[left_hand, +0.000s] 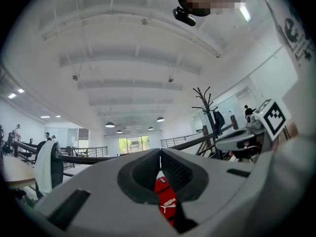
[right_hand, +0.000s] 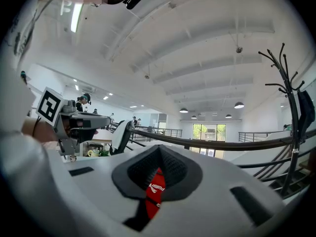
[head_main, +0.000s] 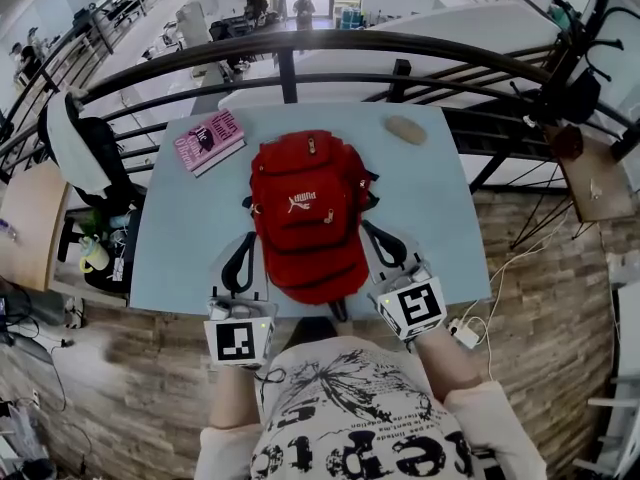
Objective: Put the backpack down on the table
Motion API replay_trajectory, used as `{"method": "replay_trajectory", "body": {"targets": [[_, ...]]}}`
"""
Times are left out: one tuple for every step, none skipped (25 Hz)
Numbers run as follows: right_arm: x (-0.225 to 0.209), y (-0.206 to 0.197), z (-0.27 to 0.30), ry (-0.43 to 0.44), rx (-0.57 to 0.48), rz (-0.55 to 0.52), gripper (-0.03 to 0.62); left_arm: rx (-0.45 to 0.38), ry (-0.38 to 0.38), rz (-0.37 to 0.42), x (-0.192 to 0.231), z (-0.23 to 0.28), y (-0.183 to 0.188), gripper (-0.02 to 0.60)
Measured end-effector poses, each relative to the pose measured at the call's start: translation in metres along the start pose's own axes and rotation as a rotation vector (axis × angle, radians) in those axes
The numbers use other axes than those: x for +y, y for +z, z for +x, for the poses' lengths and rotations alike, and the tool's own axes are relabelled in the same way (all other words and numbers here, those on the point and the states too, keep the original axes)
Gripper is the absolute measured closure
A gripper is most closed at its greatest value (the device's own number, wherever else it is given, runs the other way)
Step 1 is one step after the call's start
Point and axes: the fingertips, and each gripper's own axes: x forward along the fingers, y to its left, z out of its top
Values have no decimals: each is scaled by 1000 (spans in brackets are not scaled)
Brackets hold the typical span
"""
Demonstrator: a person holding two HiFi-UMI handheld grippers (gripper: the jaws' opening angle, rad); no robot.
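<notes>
A red backpack (head_main: 305, 213) lies flat on the light blue table (head_main: 430, 218), its top toward the far edge. My left gripper (head_main: 247, 236) rests at the near edge, just left of the bag's lower part, jaws shut with nothing between them. On the bag's right side my right gripper (head_main: 366, 225) is likewise shut and empty. In the left gripper view the closed jaws (left_hand: 160, 152) frame a strip of the red backpack (left_hand: 167, 201) behind them. The right gripper view gives the same picture: shut tips (right_hand: 159, 147) and the red backpack (right_hand: 154, 191) beyond.
A pink book (head_main: 209, 140) lies at the table's far left corner and a tan oval object (head_main: 405, 129) at its far right. A dark railing (head_main: 300, 43) runs behind the table. A chair with a white garment (head_main: 85, 148) stands left, a coat stand (head_main: 575, 58) right.
</notes>
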Motion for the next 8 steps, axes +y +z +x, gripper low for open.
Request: {"method": "replay_trajectory", "body": {"targets": [[-1,0,0,-3,-2,1,605,-15,5,4,1,1,4,569],[-1,0,0,-5,-4,2,605,-20,6,5,1,1,5,569],[-1,0,0,-7,-4,2,605,-15,6,5,1,1,3,569],[-1,0,0,-8,-5,1,605,-2,2,4,1,0,0,569],[-1,1,0,-9,-5,-1,605,11,-1,3,1,-1,-3,569],[-1,1,0,-11,-6,-2,605,17,-2,5,1,-2,-5,569],[-1,1,1,-13,-7,-3,605,16,0,9,1,-2,-5,569],[0,2,1,-15,-7,-4,605,13,3,14,2,-2,-4,569]]}}
